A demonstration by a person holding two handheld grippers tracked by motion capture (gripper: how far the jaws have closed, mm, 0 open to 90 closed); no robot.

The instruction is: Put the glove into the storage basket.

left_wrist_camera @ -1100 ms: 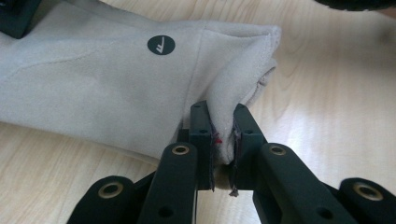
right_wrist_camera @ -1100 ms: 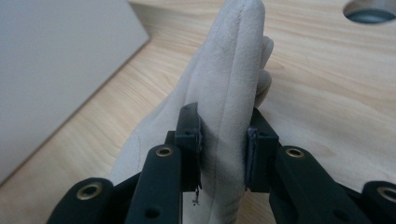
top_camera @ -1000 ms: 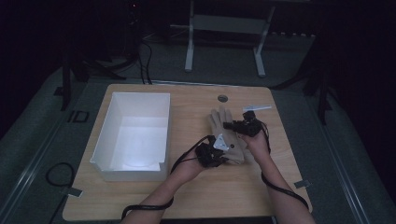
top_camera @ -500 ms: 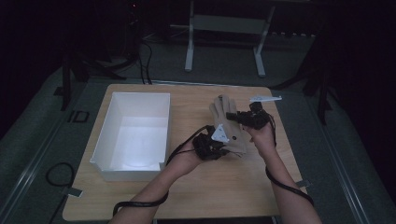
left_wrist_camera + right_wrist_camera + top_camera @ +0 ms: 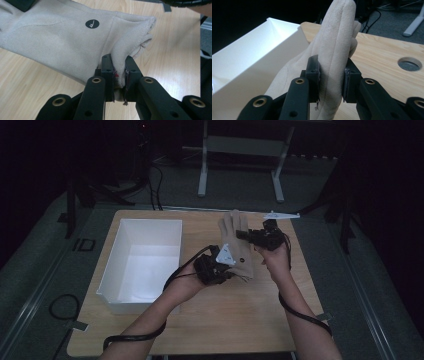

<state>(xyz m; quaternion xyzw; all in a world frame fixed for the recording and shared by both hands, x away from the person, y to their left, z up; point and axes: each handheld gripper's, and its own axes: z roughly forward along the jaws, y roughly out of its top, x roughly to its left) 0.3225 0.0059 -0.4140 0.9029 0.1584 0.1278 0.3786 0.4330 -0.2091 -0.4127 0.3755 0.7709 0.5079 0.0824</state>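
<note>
Gripping, left gripper (image 5: 119,75): its jaws clamp the glove (image 5: 62,42) at the cuff edge, the cloth bunched between the pads; the left gripper view shows a small black round mark on the cuff that the high view does not resolve.
Gripping, right gripper (image 5: 331,78): its jaws pinch the glove's fingers from both sides; the right gripper view shows the fingers standing upright between the pads and a round hole (image 5: 410,64) in the table beyond.
Glove, place: in the high view it hangs between the two grippers, above the wooden table (image 5: 240,320), just right of the white bin (image 5: 145,262).
Change: a second ago the glove lay flat on the tabletop; both hands have since risen and it is now lifted clear.
Long axis: runs from the cuff, near the person, to the fingertips, which point away toward the table's far edge.
Far edge: a white strip-like object (image 5: 282,215) lies there.
</note>
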